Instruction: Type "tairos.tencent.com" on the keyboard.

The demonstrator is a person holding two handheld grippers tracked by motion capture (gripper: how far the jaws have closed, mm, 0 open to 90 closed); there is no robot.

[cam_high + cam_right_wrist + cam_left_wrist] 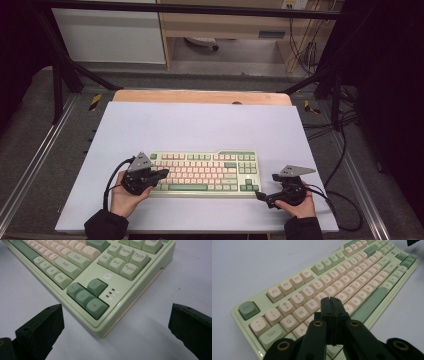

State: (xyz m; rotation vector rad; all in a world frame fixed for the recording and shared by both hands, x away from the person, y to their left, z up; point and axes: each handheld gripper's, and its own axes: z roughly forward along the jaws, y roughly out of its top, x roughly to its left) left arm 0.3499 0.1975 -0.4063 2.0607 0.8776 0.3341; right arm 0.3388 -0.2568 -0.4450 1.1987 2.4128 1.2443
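A pale green keyboard (205, 172) with cream and green keys lies flat on the white table top (200, 125), near the front. My left gripper (162, 174) hovers over its left end. In the left gripper view its jaws (331, 300) are shut flat against each other above the letter keys (302, 312), with nothing between them. My right gripper (266, 186) sits low beside the keyboard's front right corner. In the right gripper view its jaws (116, 306) stand wide open on either side of that corner, near the arrow keys (87, 295), touching nothing.
The white sheet covers a wooden table whose far edge (200, 96) shows at the back. Black frame posts (57, 85) stand at both sides. Cables (345, 150) trail off the right edge onto the grey floor.
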